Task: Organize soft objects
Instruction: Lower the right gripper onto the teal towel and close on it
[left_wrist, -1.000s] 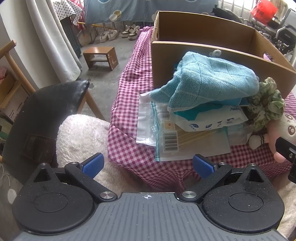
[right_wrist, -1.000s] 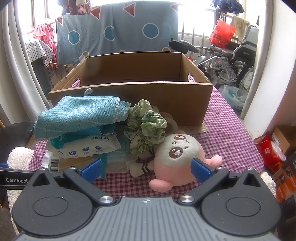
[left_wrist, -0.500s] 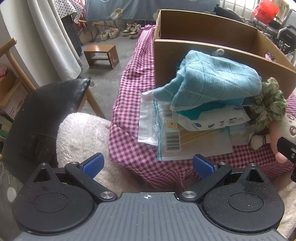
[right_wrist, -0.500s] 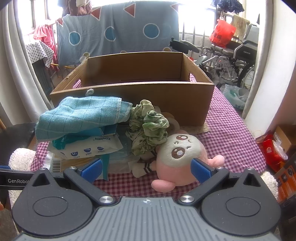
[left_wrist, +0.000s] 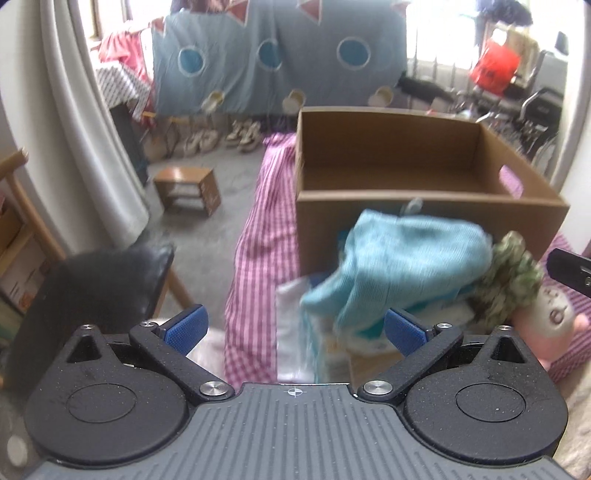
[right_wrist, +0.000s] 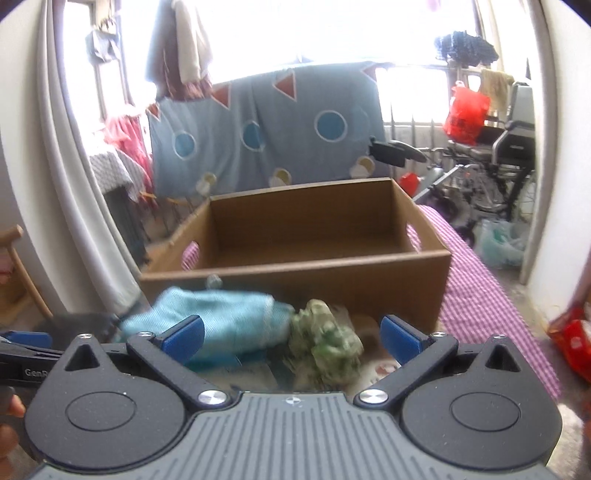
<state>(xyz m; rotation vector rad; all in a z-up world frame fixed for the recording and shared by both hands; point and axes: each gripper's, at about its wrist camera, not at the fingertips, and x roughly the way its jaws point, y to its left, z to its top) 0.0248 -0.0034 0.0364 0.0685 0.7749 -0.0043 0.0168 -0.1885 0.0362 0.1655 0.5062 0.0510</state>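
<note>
A light blue towel (left_wrist: 402, 258) lies on a pile of plastic packets (left_wrist: 317, 332) in front of an open cardboard box (left_wrist: 424, 201) on the pink checked table (left_wrist: 258, 236). A green scrunchie (left_wrist: 513, 273) and a pink plush toy (left_wrist: 557, 321) sit to its right. My left gripper (left_wrist: 293, 326) is open, held short of the pile's left end. My right gripper (right_wrist: 291, 332) is open too, close above the towel (right_wrist: 229, 321) and scrunchie (right_wrist: 325, 343), facing the box (right_wrist: 306, 258). Both views are blurred.
A black chair (left_wrist: 92, 280) with a white fluffy cushion stands left of the table, and a small wooden stool (left_wrist: 188, 188) sits on the floor beyond. A wheelchair (right_wrist: 491, 173) and red bag (right_wrist: 465, 114) are at the back right. The box looks empty inside.
Both grippers have tilted up and moved, so the box and room fill the views and the pile sits lower. The objects on the table have not moved. Both stay open.
</note>
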